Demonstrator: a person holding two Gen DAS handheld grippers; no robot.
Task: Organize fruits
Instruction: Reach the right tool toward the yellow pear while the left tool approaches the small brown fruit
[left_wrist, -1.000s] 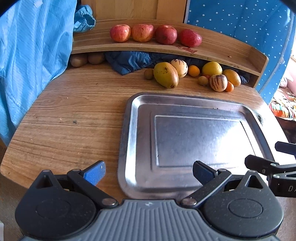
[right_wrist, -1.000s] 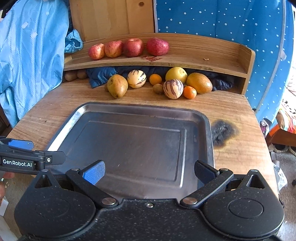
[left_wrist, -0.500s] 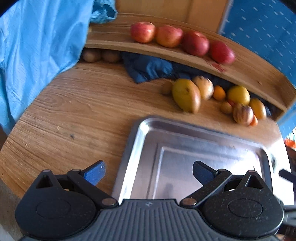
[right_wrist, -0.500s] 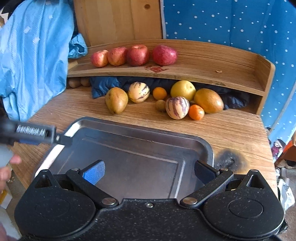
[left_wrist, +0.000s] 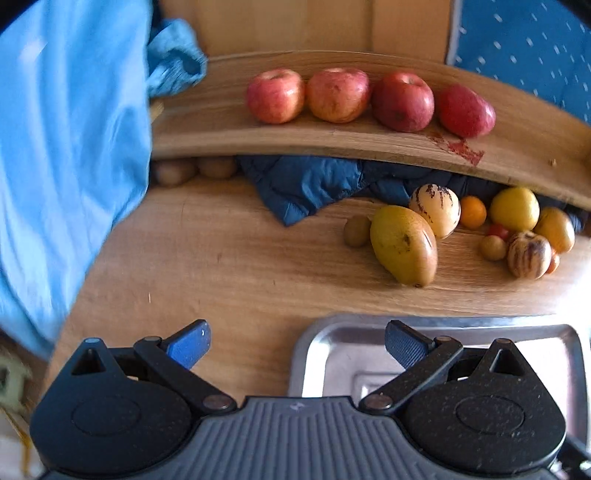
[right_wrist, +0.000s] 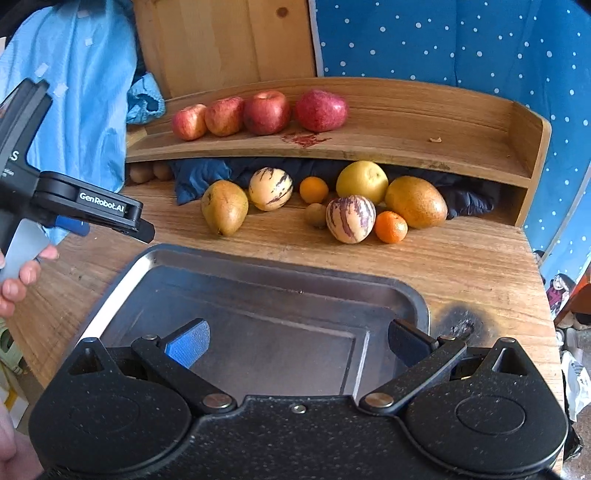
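Note:
Several red apples (left_wrist: 338, 95) (right_wrist: 266, 112) line the wooden shelf (right_wrist: 424, 122). Below it on the table lie a yellow-green mango (left_wrist: 403, 244) (right_wrist: 224, 206), two striped melons (right_wrist: 271, 188) (right_wrist: 350, 218), oranges (right_wrist: 390, 226), a yellow citrus (right_wrist: 362, 181), a second mango (right_wrist: 415, 202) and small kiwis (left_wrist: 357, 231). A steel tray (right_wrist: 280, 291) (left_wrist: 354, 354) sits in front. My left gripper (left_wrist: 297, 345) is open above the table left of the tray, empty; it also shows at the left of the right wrist view (right_wrist: 110, 221). My right gripper (right_wrist: 297, 345) is open over the tray, empty.
A light blue cloth (left_wrist: 62, 155) hangs at the left. Dark blue fabric (left_wrist: 306, 184) lies under the shelf beside two brown kiwis (left_wrist: 195, 170). A burn mark (right_wrist: 461, 323) marks the table right of the tray. A person's fingers (right_wrist: 22, 273) hold the left gripper's handle.
The left gripper has moved forward and left, off the tray toward the shelf. The right gripper has risen and drawn nearer to the fruit. Both stay open.

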